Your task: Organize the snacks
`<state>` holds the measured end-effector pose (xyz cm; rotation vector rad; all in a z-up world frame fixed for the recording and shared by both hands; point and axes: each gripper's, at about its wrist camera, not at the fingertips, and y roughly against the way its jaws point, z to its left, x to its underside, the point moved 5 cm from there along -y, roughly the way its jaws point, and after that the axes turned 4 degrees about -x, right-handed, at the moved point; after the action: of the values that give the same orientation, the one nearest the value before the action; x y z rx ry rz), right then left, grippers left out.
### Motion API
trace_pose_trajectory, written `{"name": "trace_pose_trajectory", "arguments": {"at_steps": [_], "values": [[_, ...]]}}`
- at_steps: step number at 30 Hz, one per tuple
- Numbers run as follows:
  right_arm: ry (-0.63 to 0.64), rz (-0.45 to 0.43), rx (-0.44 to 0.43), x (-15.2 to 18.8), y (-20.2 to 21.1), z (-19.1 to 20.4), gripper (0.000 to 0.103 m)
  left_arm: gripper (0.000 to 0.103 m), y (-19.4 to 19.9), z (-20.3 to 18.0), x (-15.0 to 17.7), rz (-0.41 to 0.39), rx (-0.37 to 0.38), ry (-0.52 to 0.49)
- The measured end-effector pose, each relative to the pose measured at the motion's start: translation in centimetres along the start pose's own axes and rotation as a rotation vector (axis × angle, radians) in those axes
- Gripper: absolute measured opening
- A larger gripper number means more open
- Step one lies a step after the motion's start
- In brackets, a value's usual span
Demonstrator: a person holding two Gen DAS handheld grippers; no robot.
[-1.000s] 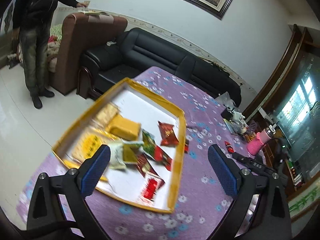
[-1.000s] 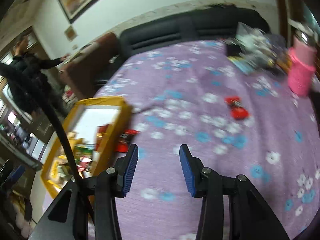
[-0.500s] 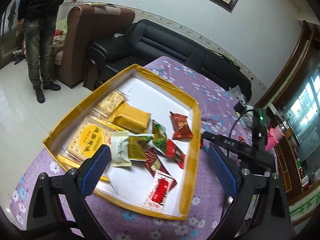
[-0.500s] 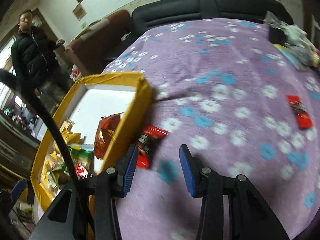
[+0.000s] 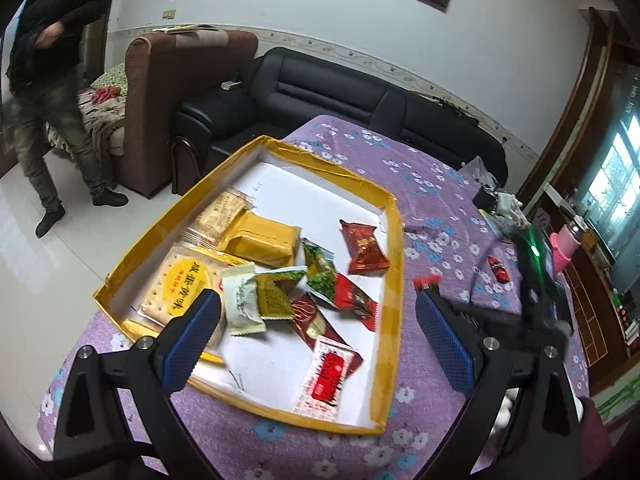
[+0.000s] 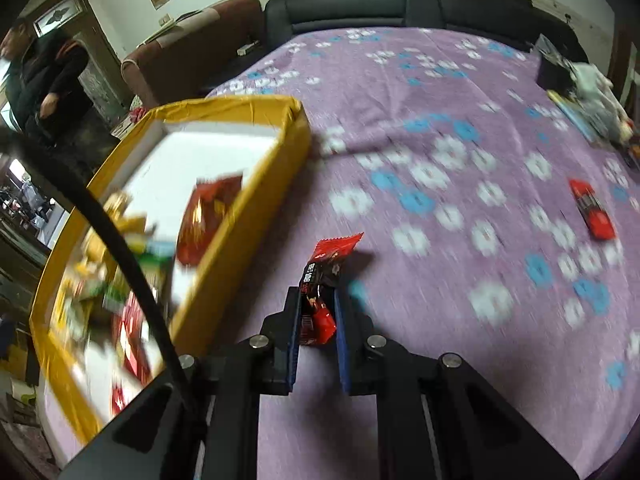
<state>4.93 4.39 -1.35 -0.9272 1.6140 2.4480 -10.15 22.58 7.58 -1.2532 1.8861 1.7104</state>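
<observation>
A yellow-rimmed tray (image 5: pixel 394 264) holds several snack packets on the purple flowered tablecloth. My left gripper (image 5: pixel 318 334) is open and empty, hovering over the tray's near end. My right gripper (image 6: pixel 317 312) is shut on a red snack packet (image 6: pixel 324 276), just right of the tray's wall (image 6: pixel 248 216). That packet's tip also shows in the left wrist view (image 5: pixel 427 280) beside the tray. Another red packet (image 6: pixel 592 208) lies on the cloth to the right; it also shows in the left wrist view (image 5: pixel 499 269).
A pink cup (image 5: pixel 564 244) and clutter (image 6: pixel 580 92) stand at the table's far right. A black sofa (image 5: pixel 340 92) and a brown armchair (image 5: pixel 160 92) lie beyond the table. A person (image 5: pixel 44 80) stands at the left. A black cable (image 6: pixel 120 248) crosses the right wrist view.
My right gripper moved to the red packet beside the tray and shut on it. The left gripper stayed open and drifted slightly over the tray.
</observation>
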Motion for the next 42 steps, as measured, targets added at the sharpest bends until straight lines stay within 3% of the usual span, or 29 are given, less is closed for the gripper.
{"name": "trace_pose_trajectory", "arguments": {"at_steps": [2, 5, 7, 9, 12, 15, 17, 18, 21, 23, 25, 29, 36, 40, 42], "values": [[0.012, 0.022, -0.011, 2.1, 1.9, -0.6, 0.013, 0.098, 0.4, -0.7, 0.2, -0.003, 0.016, -0.013], [-0.002, 0.012, -0.101, 3.5, 4.7, -2.1, 0.016, 0.098, 0.7, -2.4, 0.5, 0.001, 0.046, -0.046], [-0.036, -0.036, -0.109, 3.0, 6.8, -4.4, 0.031, 0.098, 0.8, -3.9, 0.9, 0.013, 0.070, -0.080], [-0.072, -0.133, -0.029, 1.3, 8.8, -8.3, 0.039, 0.098, 0.7, -5.4, 1.3, 0.026, 0.096, -0.111], [-0.107, -0.217, 0.105, -1.3, 9.7, -13.3, 0.041, 0.098, 0.1, -7.8, 2.2, 0.065, 0.142, -0.167], [-0.112, -0.219, 0.165, -3.8, 8.2, -16.3, 0.041, 0.095, -0.8, -9.7, 3.3, 0.113, 0.178, -0.224], [-0.104, -0.205, 0.207, -5.0, 6.9, -17.3, 0.041, 0.075, -1.4, -10.9, 3.9, 0.151, 0.213, -0.266], [-0.102, -0.196, 0.224, -5.5, 6.2, -17.8, 0.041, 0.072, -1.9, -11.5, 4.2, 0.176, 0.223, -0.282], [-0.081, -0.138, 0.280, -6.3, 3.9, -18.6, 0.041, 0.070, -2.5, -12.2, 4.6, 0.204, 0.229, -0.293], [-0.073, -0.103, 0.311, -6.4, 2.7, -18.7, 0.023, 0.070, -2.8, -12.5, 4.6, 0.212, 0.229, -0.293], [-0.074, -0.101, 0.330, -6.1, 2.3, -18.4, 0.022, 0.070, -2.8, -12.6, 4.6, 0.213, 0.227, -0.292], [-0.109, -0.097, 0.292, -4.6, 3.8, -18.1, 0.017, 0.070, -3.3, -13.1, 4.7, 0.231, 0.238, -0.293], [-0.163, -0.081, 0.111, 1.7, 7.9, -14.6, 0.016, 0.071, -6.7, -16.4, 6.3, 0.299, 0.218, -0.389], [-0.140, -0.109, 0.009, 4.5, 8.9, -12.0, 0.016, 0.071, -10.3, -18.0, 7.0, 0.342, 0.167, -0.455], [-0.111, -0.152, -0.020, 4.9, 8.9, -11.4, 0.016, 0.063, -11.8, -18.3, 7.5, 0.367, 0.130, -0.484]]}}
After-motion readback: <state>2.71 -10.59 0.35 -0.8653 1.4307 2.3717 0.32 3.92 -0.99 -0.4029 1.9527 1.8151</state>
